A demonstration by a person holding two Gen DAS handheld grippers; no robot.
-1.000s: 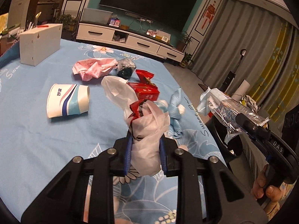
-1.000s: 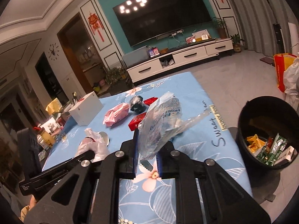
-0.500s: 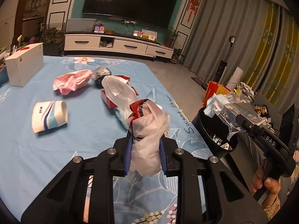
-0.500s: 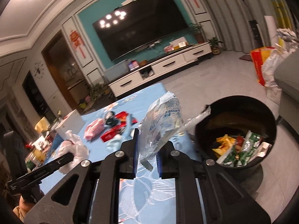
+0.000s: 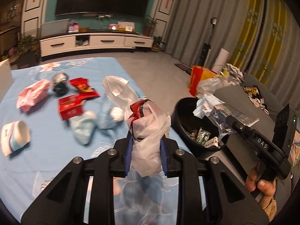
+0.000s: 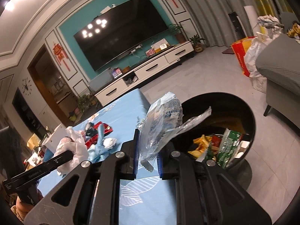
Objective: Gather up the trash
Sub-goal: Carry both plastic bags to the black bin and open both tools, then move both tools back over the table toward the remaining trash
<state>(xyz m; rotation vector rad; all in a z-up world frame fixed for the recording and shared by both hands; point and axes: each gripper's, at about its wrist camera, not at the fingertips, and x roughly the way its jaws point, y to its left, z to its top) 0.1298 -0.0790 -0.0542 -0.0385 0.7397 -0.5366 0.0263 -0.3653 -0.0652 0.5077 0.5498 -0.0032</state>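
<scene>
My right gripper (image 6: 147, 158) is squeezed on a clear wrapper (image 6: 161, 125), and the black bin (image 6: 251, 127) sits just ahead, to its right. My left gripper (image 5: 145, 157) pinches a white bag (image 5: 148, 131) over the blue table (image 5: 46, 150), farther from the bin, which lies to its right.

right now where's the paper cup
In the left wrist view the paper cup lies on its side at the far left edge of the blue tablecloth, below the pink wrapper and left of the red box.
</scene>
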